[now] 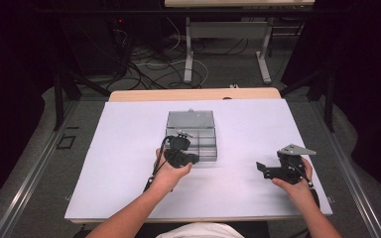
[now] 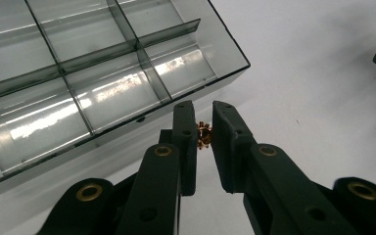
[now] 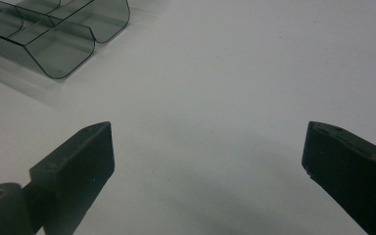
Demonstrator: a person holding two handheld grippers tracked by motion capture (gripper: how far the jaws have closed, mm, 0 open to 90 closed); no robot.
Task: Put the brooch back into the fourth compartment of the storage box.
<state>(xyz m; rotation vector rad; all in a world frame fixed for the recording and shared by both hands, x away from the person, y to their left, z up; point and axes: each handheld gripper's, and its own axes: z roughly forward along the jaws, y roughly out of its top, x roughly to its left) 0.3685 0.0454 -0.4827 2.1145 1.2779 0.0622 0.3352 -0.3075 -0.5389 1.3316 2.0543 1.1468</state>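
Left gripper view: we find the left gripper (image 2: pixel 204 134) pinching a small brass toothed part (image 2: pixel 204 135) just beside the smoky clear plastic compartment box (image 2: pixel 127 73).
Right gripper (image 3: pixel 208 152): spread, holding nothing.
Progress: we judge pickup done, placing into a compartment left.

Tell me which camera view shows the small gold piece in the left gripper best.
The left gripper view: the small gold piece sits close up, pinched between the left gripper's black jaws beside the clear compartment box. In the high view it is too small to make out. The right gripper view looks at bare table.
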